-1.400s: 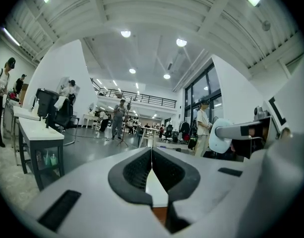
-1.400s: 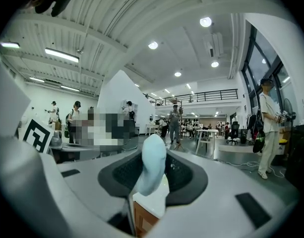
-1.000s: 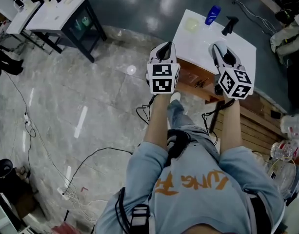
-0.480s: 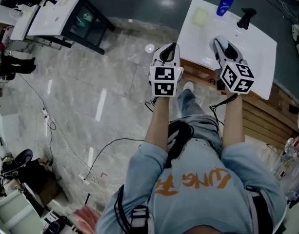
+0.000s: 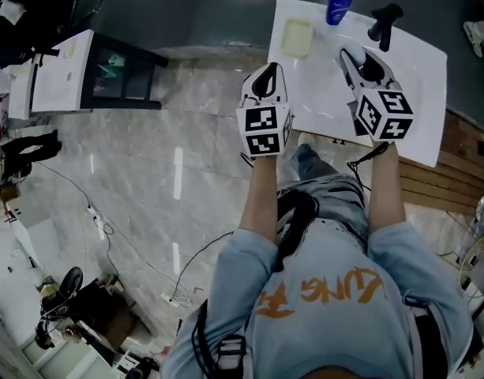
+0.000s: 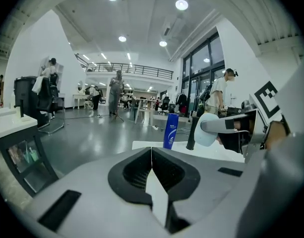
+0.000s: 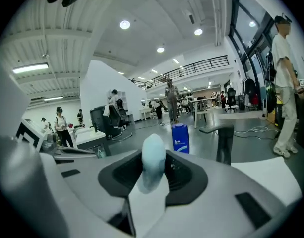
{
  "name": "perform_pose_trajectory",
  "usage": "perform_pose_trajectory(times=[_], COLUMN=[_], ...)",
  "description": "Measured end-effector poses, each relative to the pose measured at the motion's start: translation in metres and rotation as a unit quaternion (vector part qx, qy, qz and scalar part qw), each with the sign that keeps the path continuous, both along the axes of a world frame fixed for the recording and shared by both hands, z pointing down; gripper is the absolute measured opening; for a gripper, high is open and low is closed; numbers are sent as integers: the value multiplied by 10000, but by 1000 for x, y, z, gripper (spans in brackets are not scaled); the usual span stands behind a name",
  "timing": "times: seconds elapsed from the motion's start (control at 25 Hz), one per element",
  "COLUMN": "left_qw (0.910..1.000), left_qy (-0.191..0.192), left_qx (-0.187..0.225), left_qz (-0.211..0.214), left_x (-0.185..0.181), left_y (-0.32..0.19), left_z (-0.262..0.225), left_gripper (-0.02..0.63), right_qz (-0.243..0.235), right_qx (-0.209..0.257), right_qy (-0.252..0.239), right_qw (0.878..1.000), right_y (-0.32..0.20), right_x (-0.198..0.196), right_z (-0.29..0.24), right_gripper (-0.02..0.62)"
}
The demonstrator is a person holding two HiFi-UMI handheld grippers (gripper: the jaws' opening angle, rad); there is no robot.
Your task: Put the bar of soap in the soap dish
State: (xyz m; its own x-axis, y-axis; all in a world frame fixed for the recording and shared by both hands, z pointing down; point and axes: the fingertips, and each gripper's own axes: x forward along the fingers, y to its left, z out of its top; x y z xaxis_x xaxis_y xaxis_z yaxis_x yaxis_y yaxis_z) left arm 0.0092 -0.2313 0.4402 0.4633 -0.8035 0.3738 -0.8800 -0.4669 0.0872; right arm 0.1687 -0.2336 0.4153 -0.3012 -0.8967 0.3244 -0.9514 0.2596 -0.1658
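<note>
right tool (image 5: 354, 57) clamped on pale blue soap (image 7: 152, 158), right of soap dish (image 5: 297, 37); left tool (image 5: 268, 74) shut, empty, just short of dish

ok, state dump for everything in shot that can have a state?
left tool: shut, empty.
right tool: shut on the bar of soap.
bar of soap: clamped between the pads, not yet in the dish.
soap dish: empty, lying flat on the white table.
blue bottle: upright on the table.
</note>
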Motion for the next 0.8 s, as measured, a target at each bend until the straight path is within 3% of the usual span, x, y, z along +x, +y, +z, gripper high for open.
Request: perform_pose_trajectory(times=[0.24, 0.4, 0.8], left_qw=[9999, 9994, 9982], left_qy=[-115, -215, -387], left_qx=[-114, -258, -425], left_qz=[17, 81, 166], left_x=[18, 31, 35], left_y=[-32, -43, -67], left_z=[8, 21, 36], left_gripper=[25, 25, 25], right_qz=[-131, -210, -263], right_qx=[93, -43, -297], right_qy=[-10, 342, -45], right_qw=[9999, 9992, 9992], right_y=[-26, -31, -41], right_x=[6, 9, 15], right_z=[-3, 13, 37], right_gripper=[146, 144, 144])
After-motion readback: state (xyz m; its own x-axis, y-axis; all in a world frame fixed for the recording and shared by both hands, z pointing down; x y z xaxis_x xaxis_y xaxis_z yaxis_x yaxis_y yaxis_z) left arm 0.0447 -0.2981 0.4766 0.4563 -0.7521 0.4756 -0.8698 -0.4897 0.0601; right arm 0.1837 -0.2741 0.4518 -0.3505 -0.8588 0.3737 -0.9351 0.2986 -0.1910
